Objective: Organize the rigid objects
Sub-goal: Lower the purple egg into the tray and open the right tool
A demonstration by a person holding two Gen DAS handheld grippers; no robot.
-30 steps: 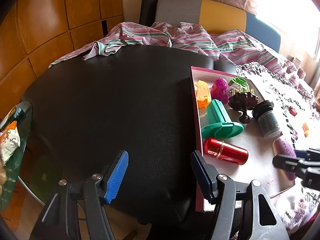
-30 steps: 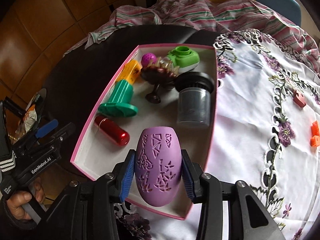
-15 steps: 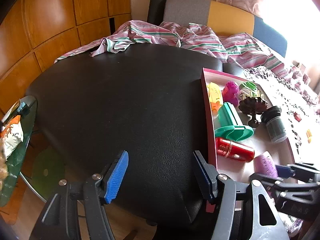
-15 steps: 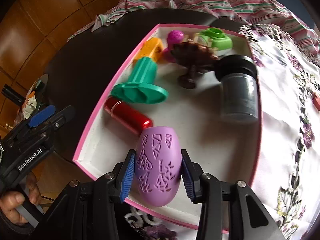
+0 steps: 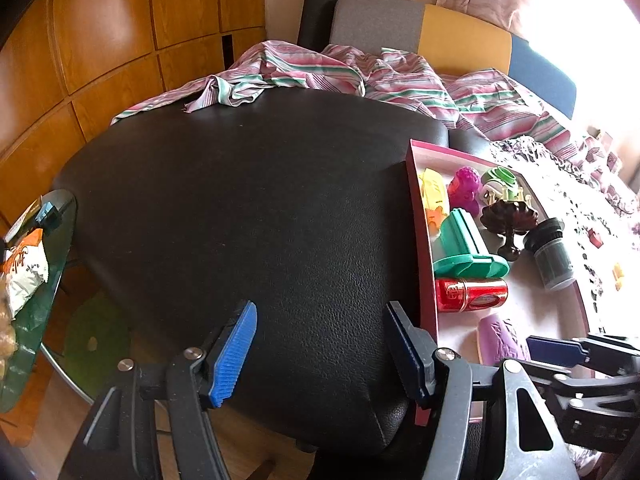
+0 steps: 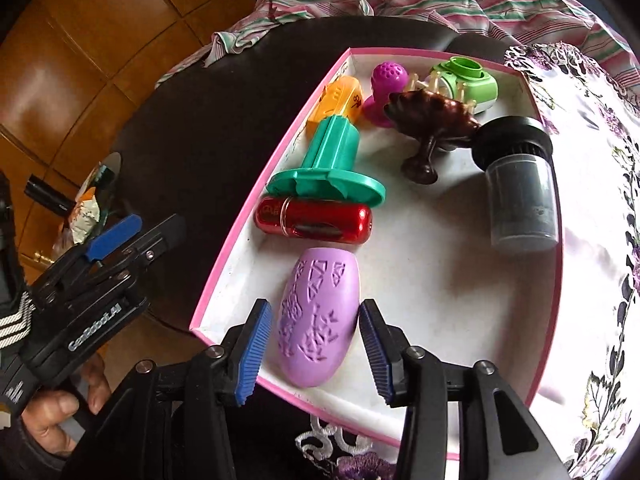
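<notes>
- Left tongs [image 5: 318, 350]: parted about halfway, nothing between the blue pads, hanging over the black cushion [image 5: 256, 216] just left of the tray; a hand [image 6: 60, 412] grips their handle.
- Pink-rimmed tray [image 6: 224, 280]: sits at the cushion's right edge, beside a flowered cloth [image 6: 600, 200]. It already holds, along its left wall from far to near, a yellow-orange toy [image 6: 340, 100], a green stand [image 6: 332, 164] and a red can [image 6: 316, 222].
- Purple egg [image 6: 316, 320]: lies on the tray floor at the near edge, just beside the can. It looks freshly placed.
- Right tongs [image 6: 316, 354]: the jaws are opening; the egg sits between the pads with a thin gap on each side, so it is no longer gripped.
- Further right in the tray: a magenta knob [image 6: 386, 76], a green ring toy [image 6: 466, 78], a brown dish [image 6: 436, 118] and a dark jar [image 6: 520, 200] on its side.
- Left to do, as I judge: a few small red and orange pieces [image 5: 596, 238] lie on the cloth outside the tray; most items seem sorted.
</notes>
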